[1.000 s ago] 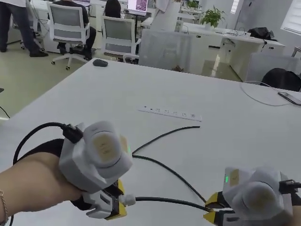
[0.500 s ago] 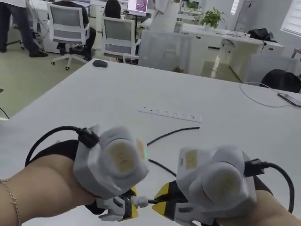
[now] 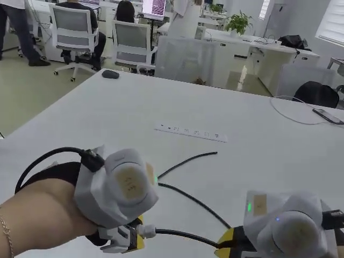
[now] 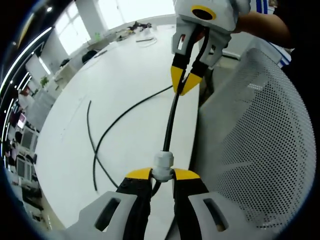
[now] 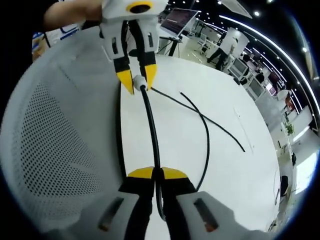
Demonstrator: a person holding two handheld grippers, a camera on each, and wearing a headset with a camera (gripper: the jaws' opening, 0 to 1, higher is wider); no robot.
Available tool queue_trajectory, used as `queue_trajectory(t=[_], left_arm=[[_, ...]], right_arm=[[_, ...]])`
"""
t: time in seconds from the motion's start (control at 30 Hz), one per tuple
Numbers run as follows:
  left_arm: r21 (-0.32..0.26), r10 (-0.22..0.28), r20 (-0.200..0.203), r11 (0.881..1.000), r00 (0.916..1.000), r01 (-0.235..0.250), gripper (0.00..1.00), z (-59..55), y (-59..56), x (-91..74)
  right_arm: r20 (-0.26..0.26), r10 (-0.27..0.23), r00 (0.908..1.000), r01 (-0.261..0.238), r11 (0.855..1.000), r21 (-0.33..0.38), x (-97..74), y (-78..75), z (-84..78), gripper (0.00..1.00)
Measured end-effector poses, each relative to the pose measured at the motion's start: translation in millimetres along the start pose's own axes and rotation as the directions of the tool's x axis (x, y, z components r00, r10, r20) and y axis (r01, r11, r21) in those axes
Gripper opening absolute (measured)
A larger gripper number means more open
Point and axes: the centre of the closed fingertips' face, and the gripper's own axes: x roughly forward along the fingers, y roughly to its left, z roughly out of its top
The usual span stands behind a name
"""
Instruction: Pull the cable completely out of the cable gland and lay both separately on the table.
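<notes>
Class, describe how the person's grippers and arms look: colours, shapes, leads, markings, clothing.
The left gripper and right gripper each have a rounded white housing with a tan patch, a green light and yellow-tipped black jaws. A black lead plugs into the left housing. Black fabric and a thin bracelet show at the left wrist.

Black cable (image 4: 170,120), white cable gland (image 4: 163,165)
</notes>
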Motion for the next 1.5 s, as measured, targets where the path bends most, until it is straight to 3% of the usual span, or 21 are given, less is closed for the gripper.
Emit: queue_trajectory(t=[0.13,0.23,0.3,0.37,0.43,0.53,0.63,0.73,0.8,0.9,1.0,1.17,1.3,1.37,1.47,1.5], left_arm=[[-0.01,-0.005,-0.01,1.0,0.9999,0.005,0.16,-3.9,-0.5,-0.3],[-0.025,-0.009,-0.021,1.0,0.9997,0.008,0.16,-5.2,-2.1,0.4],[-0.017,-0.008,-0.027,1.0,0.9996,0.008,0.16,-3.1,-4.5,1.4],[-0.009,-0.005,-0.028,1.0,0.9996,0.005,0.16,-0.9,-4.6,0.8],[-0.008,0.001,-0.021,1.0,0.9998,-0.001,0.16,3.6,-4.3,0.4],[0.016,0.016,-0.024,1.0,0.9996,-0.016,0.16,9.1,-3.9,0.8],[0.045,0.011,-0.017,0.999,0.9998,-0.01,0.16,17.2,-8.3,0.3],[0.052,0.012,-0.004,0.999,0.9999,-0.012,0.16,23.2,-10.8,-0.5],[0.064,0.016,-0.013,0.998,0.9998,-0.016,0.16,20.7,-11.3,-0.7],[0.048,0.009,0.004,0.999,1.0,-0.009,0.16,21.1,-11.6,-1.9],[0.059,0.037,-0.033,0.998,0.9988,-0.035,0.16,10.4,-4.4,-2.7],[0.021,0.047,-0.036,0.999,0.9982,-0.047,0.16,-0.1,4.6,-7.9],[0.013,0.048,-0.045,0.999,0.9978,-0.048,0.16,-2.8,4.8,-7.9],[0.017,0.047,-0.045,0.999,0.9979,-0.046,0.16,-2.8,4.0,-7.4],[0.0,0.032,-0.039,0.999,0.9987,-0.032,0.16,-0.5,0.3,-5.9],[-0.005,0.031,-0.04,0.999,0.9987,-0.032,0.16,0.8,-0.3,-5.1]], right_arm=[[-0.096,-0.008,0.9954,0.011,0.999,0.034,0.9,-5.4,-27.9,0.04],[-0.119,0.01,0.9928,-0.002,0.998,0.068,4.7,-4.1,-30.7,0.05],[-0.146,0.001,0.9893,0.007,0.999,0.052,7.1,-3.7,-28.0,0.08],[-0.1,0.018,0.9949,-0.012,0.998,0.061,10.3,0.9,-12.2,0.22],[-0.023,0.079,0.9966,-0.076,0.994,0.083,12.6,15.0,14.4,0.29],[0.081,0.128,0.9884,-0.134,0.989,0.061,12.4,29.5,58.2,0.28],[0.15,0.14,0.9786,-0.15,0.987,0.058,13.6,34.3,86.0,0.27],[0.165,0.145,0.9755,-0.155,0.987,0.049,16.2,35.0,93.7,0.17],[0.141,0.115,0.9832,-0.117,0.993,0.002,17.2,29.1,90.2,0.05],[0.165,0.138,0.9766,-0.143,0.989,0.019,15.9,31.9,88.5,0.04],[0.126,0.108,0.9861,-0.109,0.994,0.004,14.1,27.0,75.5,0.03],[0.099,0.074,0.9923,-0.082,0.993,0.082,8.3,15.2,44.4,0.03],[0.008,0.027,0.9996,-0.027,0.994,0.106,8.3,2.7,8.6,0.03],[-0.039,-0.003,0.9992,0.009,0.987,0.161,7.1,-5.3,-8.4,0.04],[-0.052,-0.018,0.9985,0.028,0.979,0.201,5.0,-11.5,-16.4,0.06],[-0.037,-0.016,0.9992,0.024,0.979,0.203,4.1,-11.9,-11.5,0.15]])
